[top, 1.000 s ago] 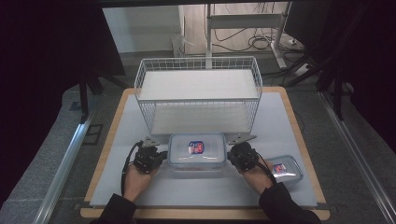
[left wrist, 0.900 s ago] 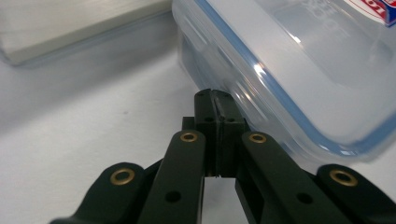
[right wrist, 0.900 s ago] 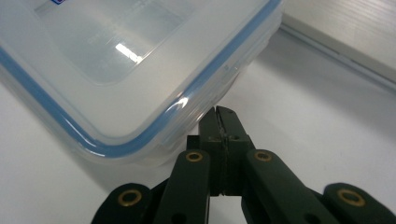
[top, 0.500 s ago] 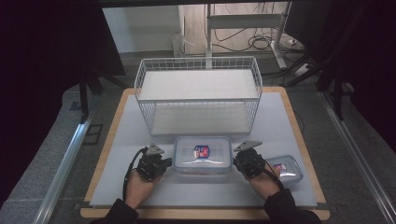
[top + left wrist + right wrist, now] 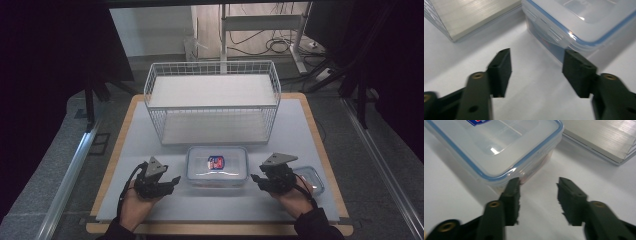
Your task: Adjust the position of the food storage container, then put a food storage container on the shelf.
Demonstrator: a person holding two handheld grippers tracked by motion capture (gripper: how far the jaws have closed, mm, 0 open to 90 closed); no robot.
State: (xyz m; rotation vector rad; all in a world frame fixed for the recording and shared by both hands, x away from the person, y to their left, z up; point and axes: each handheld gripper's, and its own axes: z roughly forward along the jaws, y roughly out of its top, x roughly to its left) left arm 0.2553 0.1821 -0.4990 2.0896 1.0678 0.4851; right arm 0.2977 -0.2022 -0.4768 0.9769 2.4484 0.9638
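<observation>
Lidded clear food container (image 5: 217,166) with a blue seal sits on the white surface (image 5: 150,125) in the high view, just in front of a white wire basket (image 5: 212,100). The left claw (image 5: 172,180) and right claw (image 5: 254,178) flank it, each apart from its ends. A smaller lidded container (image 5: 310,179) lies beside the right hand (image 5: 292,192).

Left gripper view: the left claw (image 5: 536,67) is released, jaws spread, one jaw near the container (image 5: 584,22).

Right gripper view: the right claw (image 5: 537,195) is released too, one jaw just beside the container's (image 5: 499,147) corner.
</observation>
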